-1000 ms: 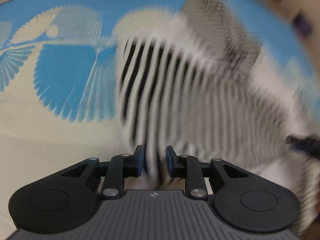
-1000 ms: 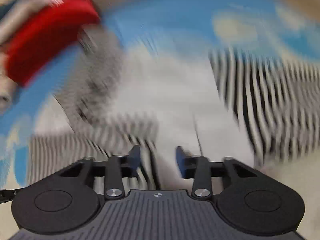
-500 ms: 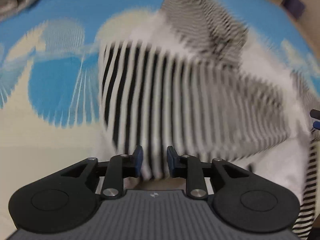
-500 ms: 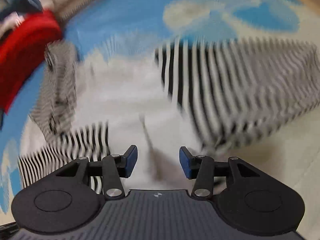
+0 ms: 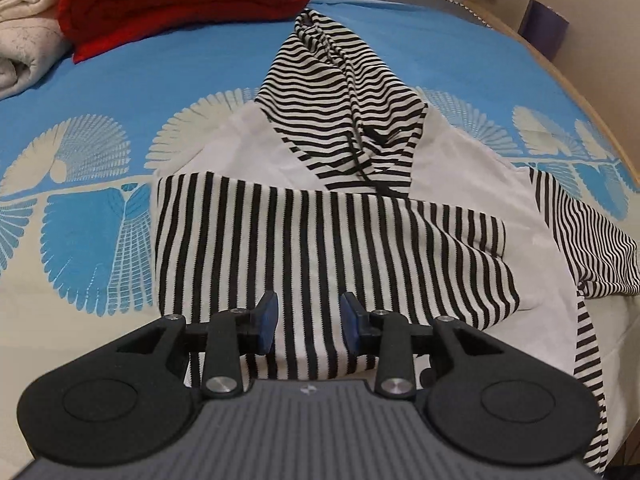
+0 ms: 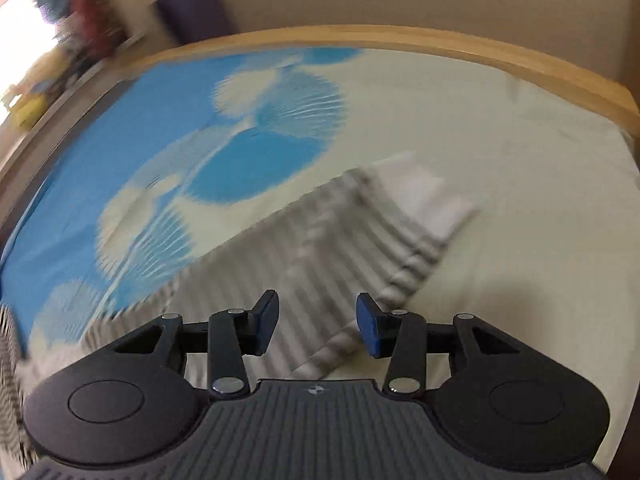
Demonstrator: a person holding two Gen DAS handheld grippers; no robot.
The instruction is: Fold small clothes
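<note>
Garment: black-and-white striped hooded top (image 5: 332, 240) flat on blue patterned bed sheet (image 5: 92, 80), sleeve folded across | left claw (image 5: 308, 322) spread, just been opening, empty | right claw (image 6: 317, 322) spread, empty | writing: none legible

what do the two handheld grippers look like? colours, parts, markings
Both look identical. Left gripper and right gripper: matte black linkage arms with silver pivot pins, blue pads on the fingertips, round black lobes either side, and a grey ribbed body bearing a small round logo. No cables, hands or sleeves visible.
</note>
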